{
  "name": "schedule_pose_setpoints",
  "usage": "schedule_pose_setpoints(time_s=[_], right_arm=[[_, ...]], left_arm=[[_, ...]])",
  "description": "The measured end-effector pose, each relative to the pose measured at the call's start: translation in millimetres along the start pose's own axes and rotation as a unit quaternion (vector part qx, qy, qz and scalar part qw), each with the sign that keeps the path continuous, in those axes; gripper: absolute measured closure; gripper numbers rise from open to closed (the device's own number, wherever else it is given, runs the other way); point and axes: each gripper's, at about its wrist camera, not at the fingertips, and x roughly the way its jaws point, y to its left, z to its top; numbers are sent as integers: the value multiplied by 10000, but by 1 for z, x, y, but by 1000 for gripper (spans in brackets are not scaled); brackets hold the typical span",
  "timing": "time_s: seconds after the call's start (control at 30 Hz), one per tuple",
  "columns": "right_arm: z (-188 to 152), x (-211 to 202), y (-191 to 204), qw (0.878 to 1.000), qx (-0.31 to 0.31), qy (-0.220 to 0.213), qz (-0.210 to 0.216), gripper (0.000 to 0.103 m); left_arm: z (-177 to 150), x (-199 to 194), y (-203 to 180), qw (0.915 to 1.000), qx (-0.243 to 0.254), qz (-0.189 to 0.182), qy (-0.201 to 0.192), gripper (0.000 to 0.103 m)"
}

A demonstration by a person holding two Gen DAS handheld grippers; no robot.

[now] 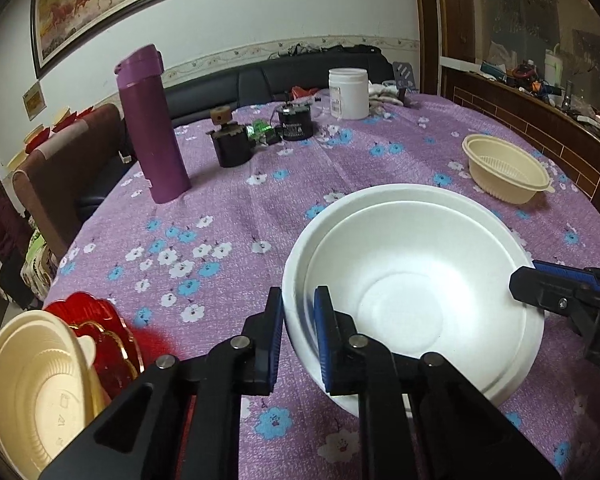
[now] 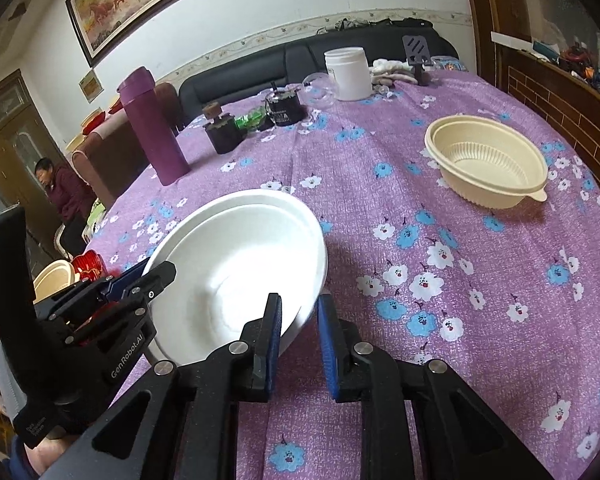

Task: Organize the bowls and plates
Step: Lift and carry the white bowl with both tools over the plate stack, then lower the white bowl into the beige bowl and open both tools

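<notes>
A white foam bowl [image 1: 420, 280] sits on the purple flowered tablecloth [image 1: 228, 216], apparently with a second one nested in it. My left gripper [image 1: 300, 320] is shut on its near rim, one pad inside and one outside. On the opposite rim, at the right of the left wrist view, my right gripper [image 1: 536, 280] also grips. In the right wrist view the white bowl [image 2: 236, 264] has its rim between the right gripper's [image 2: 298, 328] pads, with the left gripper [image 2: 140, 280] on the far-left rim. A cream plastic bowl [image 2: 488, 164] stands at the right. Another cream bowl [image 1: 32, 380] lies on red plates [image 1: 96, 328] at the table's left edge.
At the back of the table stand a purple flask [image 1: 152, 128], a white jar [image 1: 348, 94] and small dark gadgets [image 1: 232, 144]. A dark sofa [image 1: 260, 80] lies behind the table, and a wooden counter [image 1: 540, 120] runs along the right. A person [image 2: 64, 196] sits at the far left.
</notes>
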Motion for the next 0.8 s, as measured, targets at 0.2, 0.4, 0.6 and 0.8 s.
schedule_pose_setpoints(time_s=[0.2,0.4,0.6,0.8], right_arm=[[4,-15,16,9998,-125,-149,39,83],[9,-30,49,9987,-354,-272,259,83],[16,-36,87,9959,-595,-234,640,83],[19,-33,129,9907,-789,-59,1107,83]], left_arm=[[0,-23,16,9997,-156,17,-198,88],[-4,-52,47,9984,-400,161,-374,88],[-10,-89,86,9952,-653,445,-577,87],[-23,-119,129,9906,-899,779,-669,87]])
